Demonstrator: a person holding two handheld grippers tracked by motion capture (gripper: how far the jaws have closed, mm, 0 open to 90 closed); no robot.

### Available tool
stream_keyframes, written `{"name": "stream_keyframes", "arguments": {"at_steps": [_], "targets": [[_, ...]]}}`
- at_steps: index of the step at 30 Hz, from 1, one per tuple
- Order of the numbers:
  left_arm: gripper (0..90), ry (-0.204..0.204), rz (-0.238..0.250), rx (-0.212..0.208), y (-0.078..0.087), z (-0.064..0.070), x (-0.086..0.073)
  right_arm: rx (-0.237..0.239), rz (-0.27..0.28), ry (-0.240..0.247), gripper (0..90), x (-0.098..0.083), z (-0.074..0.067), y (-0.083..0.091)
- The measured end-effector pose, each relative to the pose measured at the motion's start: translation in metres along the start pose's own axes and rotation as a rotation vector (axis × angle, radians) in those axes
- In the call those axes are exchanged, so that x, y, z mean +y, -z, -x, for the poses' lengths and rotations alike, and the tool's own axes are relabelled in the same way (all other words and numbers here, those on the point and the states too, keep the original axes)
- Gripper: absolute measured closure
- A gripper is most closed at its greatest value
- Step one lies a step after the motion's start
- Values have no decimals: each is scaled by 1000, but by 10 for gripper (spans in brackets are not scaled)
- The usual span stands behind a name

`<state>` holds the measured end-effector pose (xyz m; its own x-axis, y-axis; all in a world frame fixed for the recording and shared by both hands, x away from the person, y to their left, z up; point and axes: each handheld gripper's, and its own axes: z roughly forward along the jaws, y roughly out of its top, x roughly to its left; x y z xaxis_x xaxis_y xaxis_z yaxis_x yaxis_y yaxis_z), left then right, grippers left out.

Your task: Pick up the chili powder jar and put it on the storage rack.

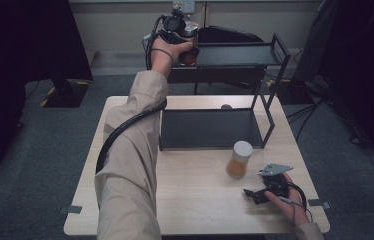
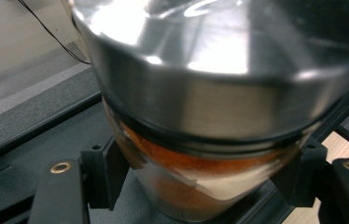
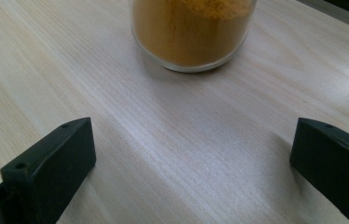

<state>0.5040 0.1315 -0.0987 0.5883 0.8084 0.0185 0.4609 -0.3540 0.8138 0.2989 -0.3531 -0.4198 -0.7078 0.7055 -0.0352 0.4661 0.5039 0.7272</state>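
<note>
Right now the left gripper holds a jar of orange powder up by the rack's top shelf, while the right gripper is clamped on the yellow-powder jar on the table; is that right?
Not quite: in the right gripper view the right gripper is open, its jaws apart and short of the yellow-powder jar on the table. The left gripper does hold the orange-powder jar by the top shelf.

A two-level rack (image 1: 270, 75) stands on the far half of the tabletop (image 1: 195, 200), its lower shelf (image 1: 207, 127) resting on the surface and its upper shelf (image 1: 235, 54) raised behind and above it. At the left end of the upper shelf, the left gripper (image 1: 187, 47) holds a jar (image 2: 196, 182) between its jaws. A second jar (image 1: 239, 160) stands on the tabletop just near of the lower shelf, right of centre. The right gripper (image 1: 255, 195) lies on the tabletop near and right of that jar, apart from it, jaws spread toward it.
</note>
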Motion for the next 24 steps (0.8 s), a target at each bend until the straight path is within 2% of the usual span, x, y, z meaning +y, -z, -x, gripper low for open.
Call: {"name": "stream_keyframes", "arguments": {"at_steps": [6,9,11,12,16,18,24], "targets": [[290,14,28,5,1,1,-6,0,0,0,0,0,0,0],[197,56,43,12,7,2,-8,0,0,0,0,0,0,0],[123,67,37,14,11,4,-7,0,0,0,0,0,0,0],[117,72,45,14,13,6,-9,0,0,0,0,0,0,0],[79,60,47,24,23,13,-12,0,0,-1,0,0,0,0],[60,69,45,22,26,16,-15,0,0,0,0,0,0,0],[10,66,43,8,33,24,-33,-1,0,0,0,0,0,0]]}}
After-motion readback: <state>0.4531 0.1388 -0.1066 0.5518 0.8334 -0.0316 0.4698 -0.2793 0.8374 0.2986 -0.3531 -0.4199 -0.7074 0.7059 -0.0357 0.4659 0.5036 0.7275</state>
